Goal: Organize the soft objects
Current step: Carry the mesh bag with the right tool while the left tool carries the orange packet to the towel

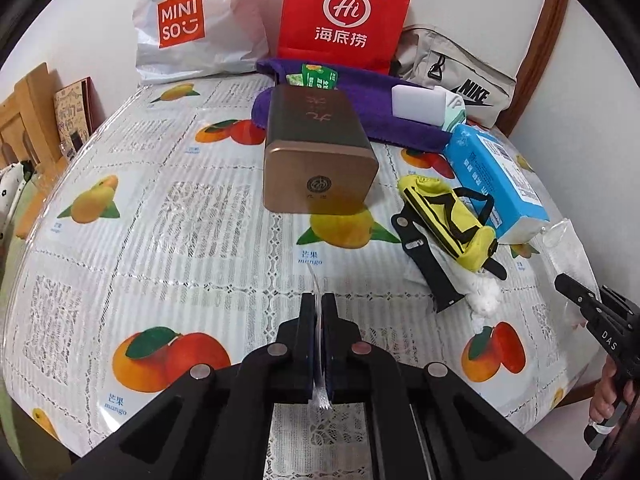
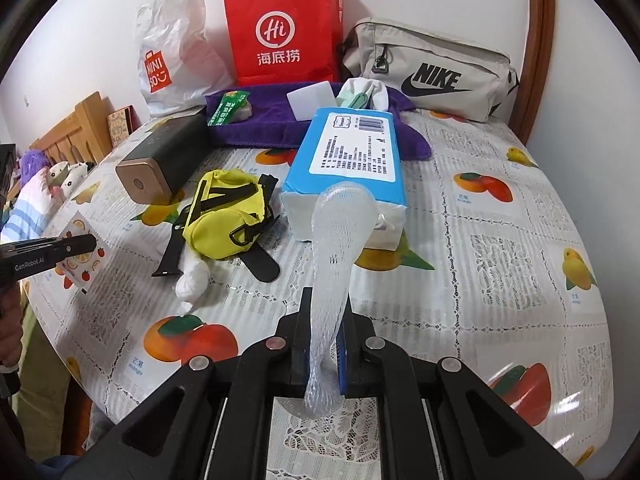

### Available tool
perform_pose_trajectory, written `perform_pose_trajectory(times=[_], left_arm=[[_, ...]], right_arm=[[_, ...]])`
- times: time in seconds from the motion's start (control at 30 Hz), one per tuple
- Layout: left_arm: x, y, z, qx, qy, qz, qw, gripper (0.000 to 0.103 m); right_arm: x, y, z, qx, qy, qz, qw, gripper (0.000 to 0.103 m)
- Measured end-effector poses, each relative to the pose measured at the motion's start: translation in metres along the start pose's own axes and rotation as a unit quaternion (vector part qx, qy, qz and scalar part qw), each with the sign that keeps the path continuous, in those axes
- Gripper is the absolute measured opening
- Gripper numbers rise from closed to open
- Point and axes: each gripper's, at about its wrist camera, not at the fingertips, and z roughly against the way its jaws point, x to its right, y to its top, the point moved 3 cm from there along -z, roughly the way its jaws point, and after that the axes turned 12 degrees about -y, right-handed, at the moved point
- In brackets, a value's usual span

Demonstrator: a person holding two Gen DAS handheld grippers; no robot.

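My right tongs pinch a foam net, low centre of frame, held above the desk. My left tongs are pressed together on a thin clear sheet. I judge I'm mid-carry, sorting softs; next the net needs a landing spot. Bare cloth lies low right in the right view. Mid-frame clutter: yellow pouch, blue tissue pack, tin. Beyond, the purple towel under the red bag. The desk's near edge curves off low left, so I'd stay inboard.
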Motion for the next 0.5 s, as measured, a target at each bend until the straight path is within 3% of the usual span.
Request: perform_pose_trajectory(times=[0.5], left_arm=[[0.020,0.041,0.016,0.027,-0.008,-0.023,0.9994,0.004]], right_arm=[[0.017,0.040,0.025,0.040,0.016,-0.021,0.999,0.009]])
